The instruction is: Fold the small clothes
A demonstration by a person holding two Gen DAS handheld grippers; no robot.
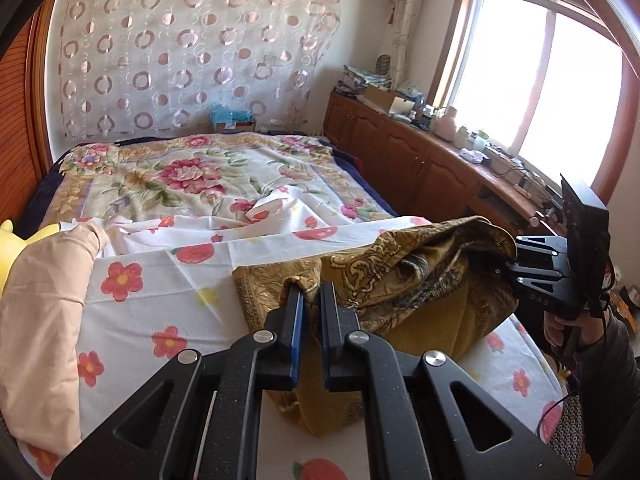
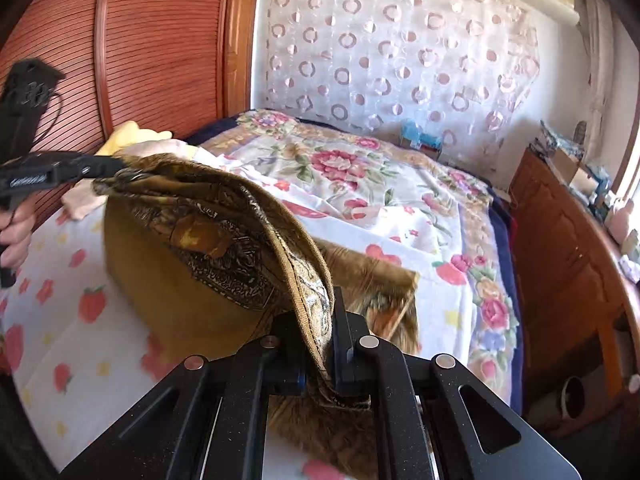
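Bedroom setting: a bed (image 1: 168, 184) covered with a floral sheet (image 1: 132, 312) occupies most of both views, with a wooden cabinet (image 1: 404, 156) along the window wall. On the sheet near the foot lies a gold patterned garment (image 1: 400, 276), partly raised. Left hand-held gripper (image 1: 311, 294) pinches 1 bunched edge of it. Right hand-held gripper (image 2: 318, 344) is clamped on another edge, lifting that side off the bed.
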